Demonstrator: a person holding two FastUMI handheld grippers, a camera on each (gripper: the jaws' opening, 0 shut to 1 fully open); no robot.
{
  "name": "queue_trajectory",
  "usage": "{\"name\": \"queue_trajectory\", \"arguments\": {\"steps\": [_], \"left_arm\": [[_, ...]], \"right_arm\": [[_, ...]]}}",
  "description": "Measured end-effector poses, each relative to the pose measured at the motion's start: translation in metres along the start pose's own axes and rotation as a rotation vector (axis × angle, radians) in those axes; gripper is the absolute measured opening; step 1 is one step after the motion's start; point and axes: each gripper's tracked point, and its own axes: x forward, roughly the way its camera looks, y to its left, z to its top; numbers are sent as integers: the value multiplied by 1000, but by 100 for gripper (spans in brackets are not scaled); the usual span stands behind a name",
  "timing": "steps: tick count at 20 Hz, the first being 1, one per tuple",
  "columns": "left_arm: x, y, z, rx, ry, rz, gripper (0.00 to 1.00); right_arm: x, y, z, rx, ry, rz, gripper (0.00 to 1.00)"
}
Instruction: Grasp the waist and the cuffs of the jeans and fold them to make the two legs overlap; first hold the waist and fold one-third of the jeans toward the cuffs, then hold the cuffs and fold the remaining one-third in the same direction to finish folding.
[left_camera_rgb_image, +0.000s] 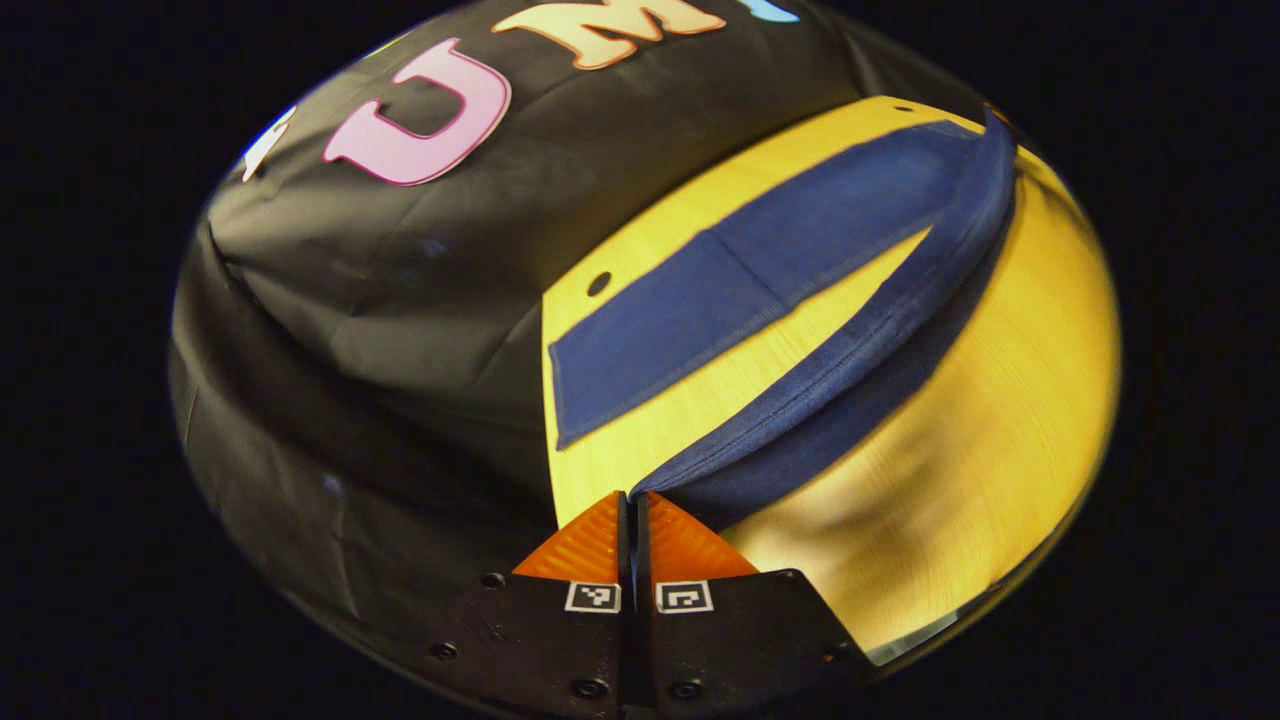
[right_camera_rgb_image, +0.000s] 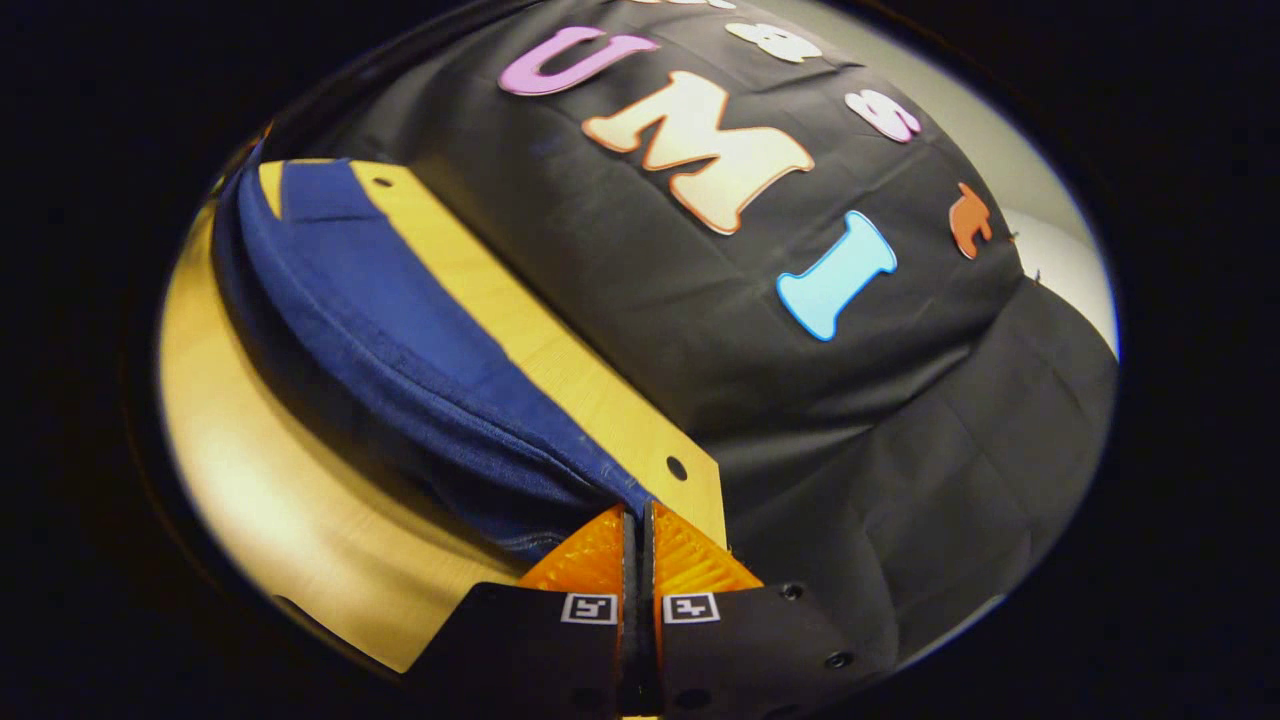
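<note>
Dark blue jeans lie on a yellow wooden table (left_camera_rgb_image: 960, 430). In the left gripper view one leg (left_camera_rgb_image: 700, 310) rests flat, its cuff toward me. The other leg (left_camera_rgb_image: 880, 310) is raised off the table in a long taut band, casting a shadow below. My left gripper (left_camera_rgb_image: 632, 500) is shut on the near end of that raised leg, at the cuff. In the right gripper view the jeans (right_camera_rgb_image: 400, 340) rise from the table (right_camera_rgb_image: 270, 480) to my right gripper (right_camera_rgb_image: 633, 515), which is shut on their near edge. I cannot tell whether that edge is the waist.
The black cloth wall (left_camera_rgb_image: 400, 280) hangs close behind the table's far edge. Small round holes (left_camera_rgb_image: 599, 283) (right_camera_rgb_image: 676, 467) mark the table's corners. Bare tabletop lies on the near side of the jeans.
</note>
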Motion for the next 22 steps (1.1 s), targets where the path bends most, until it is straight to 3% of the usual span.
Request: {"name": "queue_trajectory", "arguments": {"steps": [4, 9, 15, 19, 21, 22], "left_arm": [[43, 33, 58, -34, -41, 58, 0], [102, 47, 114, -62, -82, 92, 0], [177, 36, 148, -117, -81, 109, 0], [207, 19, 154, -126, -75, 93, 0], [205, 6, 155, -179, -91, 55, 0], [199, -5, 155, -222, -112, 29, 31]], "right_arm": [[44, -6, 25, 104, -22, -34, 2], [113, 3, 29, 122, -21, -29, 2], [188, 36, 7, 186, 27, 8, 2], [207, 42, -9, 219, 66, 17, 5], [203, 32, -8, 272, 72, 26, 43], [200, 24, -7, 303, 69, 18, 62]]}}
